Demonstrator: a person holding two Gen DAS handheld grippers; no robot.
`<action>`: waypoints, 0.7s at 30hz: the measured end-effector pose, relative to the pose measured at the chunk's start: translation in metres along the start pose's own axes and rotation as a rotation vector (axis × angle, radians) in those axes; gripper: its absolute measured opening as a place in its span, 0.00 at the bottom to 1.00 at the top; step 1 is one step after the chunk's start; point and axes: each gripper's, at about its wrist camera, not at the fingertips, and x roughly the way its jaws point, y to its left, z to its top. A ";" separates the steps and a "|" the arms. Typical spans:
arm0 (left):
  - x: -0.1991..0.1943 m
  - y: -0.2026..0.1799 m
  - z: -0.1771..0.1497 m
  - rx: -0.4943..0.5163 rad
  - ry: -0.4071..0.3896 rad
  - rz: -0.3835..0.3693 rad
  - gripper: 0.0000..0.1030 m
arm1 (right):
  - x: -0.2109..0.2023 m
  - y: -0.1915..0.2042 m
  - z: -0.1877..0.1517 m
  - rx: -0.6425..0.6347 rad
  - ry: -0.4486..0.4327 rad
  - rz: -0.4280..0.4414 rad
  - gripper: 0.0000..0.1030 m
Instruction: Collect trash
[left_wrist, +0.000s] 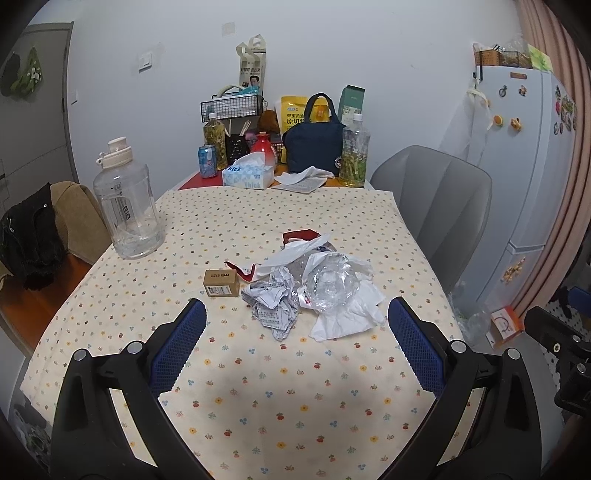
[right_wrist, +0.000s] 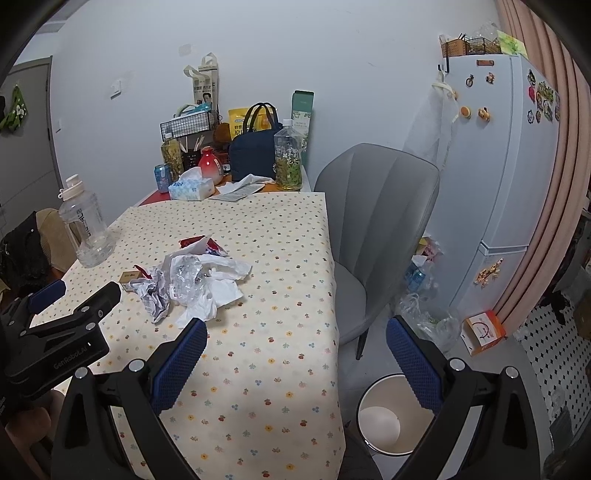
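A heap of trash lies mid-table: crumpled printed paper, a crushed clear plastic bottle, white tissue, a red-and-white wrapper and a small brown box. The heap also shows in the right wrist view. My left gripper is open and empty, just short of the paper. My right gripper is open and empty, over the table's right edge. A white bin stands on the floor below it.
A big clear water jug stands at the table's left. Bottles, a tissue box and a navy bag crowd the far end. A grey chair sits right of the table, with a fridge and floor clutter beyond.
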 end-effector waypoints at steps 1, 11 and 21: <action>0.000 0.000 0.000 -0.001 0.001 0.000 0.95 | 0.000 0.000 0.000 0.001 0.000 0.002 0.92; 0.005 0.006 -0.002 -0.013 0.015 0.005 0.95 | 0.006 0.003 -0.002 -0.002 0.019 0.008 0.93; 0.014 0.029 -0.006 -0.051 0.041 0.039 0.95 | 0.021 0.016 0.002 -0.030 0.041 0.045 0.92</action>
